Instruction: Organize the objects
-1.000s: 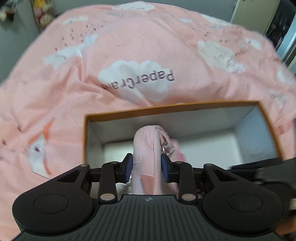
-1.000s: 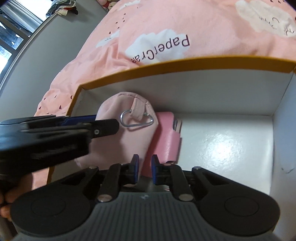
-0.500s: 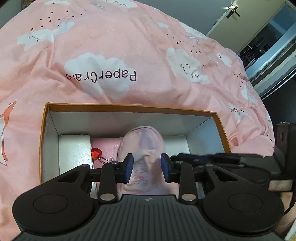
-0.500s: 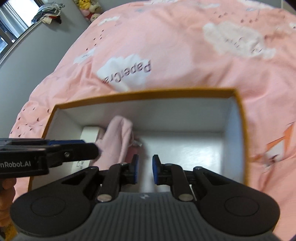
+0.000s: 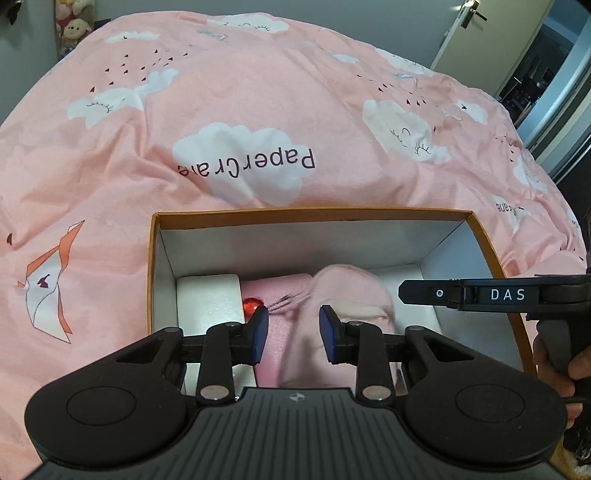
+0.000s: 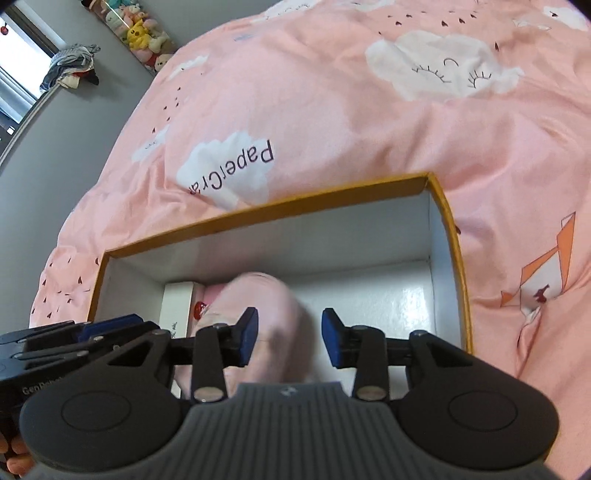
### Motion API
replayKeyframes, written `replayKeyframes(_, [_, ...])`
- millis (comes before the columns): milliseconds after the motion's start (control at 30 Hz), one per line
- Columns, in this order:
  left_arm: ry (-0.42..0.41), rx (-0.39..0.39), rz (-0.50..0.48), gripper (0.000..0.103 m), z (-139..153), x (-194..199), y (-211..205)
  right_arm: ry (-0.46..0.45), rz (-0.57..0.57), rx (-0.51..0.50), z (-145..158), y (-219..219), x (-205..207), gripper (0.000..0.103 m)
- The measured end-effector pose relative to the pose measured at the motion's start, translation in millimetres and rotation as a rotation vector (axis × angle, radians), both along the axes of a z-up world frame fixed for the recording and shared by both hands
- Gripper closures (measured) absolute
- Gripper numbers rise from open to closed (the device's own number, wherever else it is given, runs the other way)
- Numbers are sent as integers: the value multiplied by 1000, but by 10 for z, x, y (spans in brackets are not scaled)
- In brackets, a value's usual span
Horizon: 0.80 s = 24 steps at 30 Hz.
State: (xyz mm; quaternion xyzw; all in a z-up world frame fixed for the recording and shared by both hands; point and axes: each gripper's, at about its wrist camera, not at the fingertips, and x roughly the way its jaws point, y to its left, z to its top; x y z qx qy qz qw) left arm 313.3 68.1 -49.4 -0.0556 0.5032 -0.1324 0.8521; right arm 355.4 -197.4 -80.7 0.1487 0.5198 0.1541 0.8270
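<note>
You are keeping the white box (image 5: pixel 207 306) tucked against the left wall of the orange-rimmed carton (image 5: pixel 310 214), likely to leave the wider right half free. Beside it a flat pink case (image 5: pixel 273 295) with a red heart charm (image 5: pixel 252 305) is lying on the floor of the carton. Your left claw (image 5: pixel 293 334) is closing, its pads apart with the pink fabric pouch (image 5: pixel 351 295) below them, not pinched. The pouch is blurred, seemingly dropping into the middle. Your right claw (image 6: pixel 290 338) is opening, nothing pressed between its pads, so I judge you are letting go. The carton is sitting on a bed under a pink cloud-print duvet (image 5: pixel 258 110); plush toys (image 6: pixel 144 33) are lining a grey wall, and a door (image 5: pixel 480 33) is standing at the far right
</note>
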Motion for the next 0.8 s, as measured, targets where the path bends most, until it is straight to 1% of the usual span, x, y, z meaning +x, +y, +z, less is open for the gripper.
replayKeyframes(67, [6, -4, 5, 73, -19, 16, 14, 30, 6, 17, -48, 12, 10, 58])
replayKeyframes(133, [1, -4, 11, 73, -21, 16, 31, 61, 12, 27, -114, 40, 10, 48])
replayKeyframes(167, [0, -5, 13, 73, -21, 9, 44, 72, 15, 24, -142, 56, 4, 38])
replayKeyframes(200, [-2, -7, 14, 73, -18, 8, 54, 86, 17, 21, -168, 64, 1, 35])
replayKeyframes(300, [-4, -5, 15, 73, -14, 12, 66, 129, 19, 23, -274, 90, 10, 35])
replayKeyframes(433, [-8, -11, 19, 73, 1, 6, 86, 219, -12, 80, -486, 75, 63, 37])
replayKeyframes(467, [-10, -12, 20, 73, 4, 1, 93, 237, -21, 104, -534, 60, 71, 41])
replayKeyframes(500, [-11, -13, 22, 73, 7, 5, 100, 253, -29, 143, -579, 40, 72, 56])
replayKeyframes(533, [-13, -13, 24, 74, 14, 3, 109, 262, -30, 185, -602, 23, 67, 63])
replayKeyframes(567, [-16, -13, 26, 75, 25, 2, 118, 258, -32, 195, -590, 21, 63, 67])
replayKeyframes(600, [-22, -13, 29, 75, 40, -1, 128, 243, -23, 180, -556, 34, 51, 73])
replayKeyframes(700, [-46, -22, 46, 77, 104, -15, 179, 187, 10, 148, -401, 90, -5, 83])
replayKeyframes(800, [-73, -28, 66, 78, 180, -43, 238, 125, 31, 142, -205, 131, -50, 85])
